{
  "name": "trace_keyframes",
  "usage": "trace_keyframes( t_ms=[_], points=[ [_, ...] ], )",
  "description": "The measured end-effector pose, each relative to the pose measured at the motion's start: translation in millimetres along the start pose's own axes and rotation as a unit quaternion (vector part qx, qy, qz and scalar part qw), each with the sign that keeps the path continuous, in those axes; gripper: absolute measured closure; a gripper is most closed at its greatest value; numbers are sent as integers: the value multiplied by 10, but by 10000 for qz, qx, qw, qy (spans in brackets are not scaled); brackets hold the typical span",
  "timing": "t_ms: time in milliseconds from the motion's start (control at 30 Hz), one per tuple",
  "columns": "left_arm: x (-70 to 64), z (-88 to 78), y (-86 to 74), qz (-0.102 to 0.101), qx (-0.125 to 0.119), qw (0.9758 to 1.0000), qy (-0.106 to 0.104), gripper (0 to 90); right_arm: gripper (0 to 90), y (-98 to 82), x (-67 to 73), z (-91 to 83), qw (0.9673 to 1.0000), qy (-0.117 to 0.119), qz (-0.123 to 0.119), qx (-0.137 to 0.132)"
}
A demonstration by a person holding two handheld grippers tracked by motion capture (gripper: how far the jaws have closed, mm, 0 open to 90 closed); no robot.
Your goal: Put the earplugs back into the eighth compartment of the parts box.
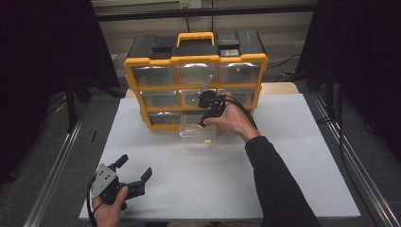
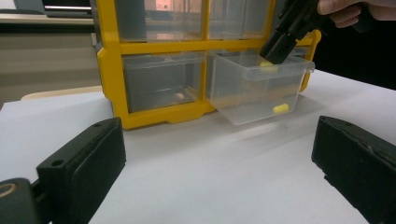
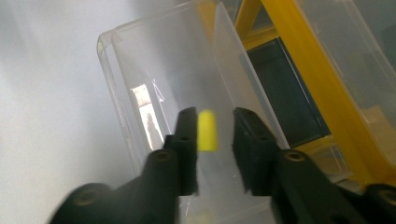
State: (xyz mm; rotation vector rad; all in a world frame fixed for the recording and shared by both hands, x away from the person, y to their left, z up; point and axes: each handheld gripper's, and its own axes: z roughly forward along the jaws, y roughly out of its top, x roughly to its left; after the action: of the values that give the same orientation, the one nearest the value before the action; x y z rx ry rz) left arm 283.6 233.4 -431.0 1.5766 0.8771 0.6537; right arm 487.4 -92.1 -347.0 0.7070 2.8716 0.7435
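From the high view I see a white bench [image 1: 293,156] carrying a yellow-and-black organizer cabinet [image 1: 195,78] with clear drawers in three rows; I can read no brand, label or writing on it. One clear drawer [image 1: 197,128] from the bottom row is pulled out onto the bench, its long axis running from the cabinet toward me. My right gripper [image 1: 206,118] hangs over that drawer, pointing down into it, and a small yellow piece [image 1: 207,141] lies on the drawer floor near its front wall. My left gripper [image 1: 135,171] rests near the front left corner of the bench, well apart from the cabinet, with its jaws spread wide and nothing between them. In the left gripper view, the two black jaws stand far apart over bare bench, and beyond them the pulled-out drawer tilts out of the cabinet; one yellow piece lies on its side at the bottom, and a second yellow piece [image 2: 267,66] sits at the rim, just under the right gripper's tips. In the right gripper view, the jaws stand a little apart above the open drawer, with the second yellow piece between them, its long axis upright in the picture and parallel to the jaws. It looks blurred, and a gap shows on each side, so the pads do not press on it.
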Motion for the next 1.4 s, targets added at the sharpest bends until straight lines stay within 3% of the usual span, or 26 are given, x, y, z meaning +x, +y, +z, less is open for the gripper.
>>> trace_keyframes(
  t_ms=[167,233,467,600,833,967,1067,1167,1400],
  points=[
    [12,-5,-2,-18,-11,10000,32,29,507,-3,-3,-23,9998,-54,36,-172],
    [4,-3,-2,-32,-8,10000,8,29,361,-10,-6,-43,9996,-76,96,-265],
    [3,1,-4,-37,-4,10000,11,29,146,-85,-1,-126,9977,-80,358,-574],
    [1,-4,3,-49,-22,10000,12,29,54,-173,11,-140,9954,-238,475,-802],
    [3,-5,3,-51,-29,10000,28,27,43,-337,54,-201,9906,-349,622,-1171],
    [10,-4,2,-28,-28,10000,54,27,52,-421,84,-232,9874,-528,691,-1319],
    [4,-2,0,-40,-20,10000,30,27,58,-507,95,-238,9841,-460,828,-1506],
    [6,-3,0,-43,-20,10000,37,27,58,-595,124,-201,9817,-538,884,-1596],
    [5,-1,-4,-61,-5,10000,43,27,53,-828,186,-152,9703,-783,1084,-2014]
  ],
)
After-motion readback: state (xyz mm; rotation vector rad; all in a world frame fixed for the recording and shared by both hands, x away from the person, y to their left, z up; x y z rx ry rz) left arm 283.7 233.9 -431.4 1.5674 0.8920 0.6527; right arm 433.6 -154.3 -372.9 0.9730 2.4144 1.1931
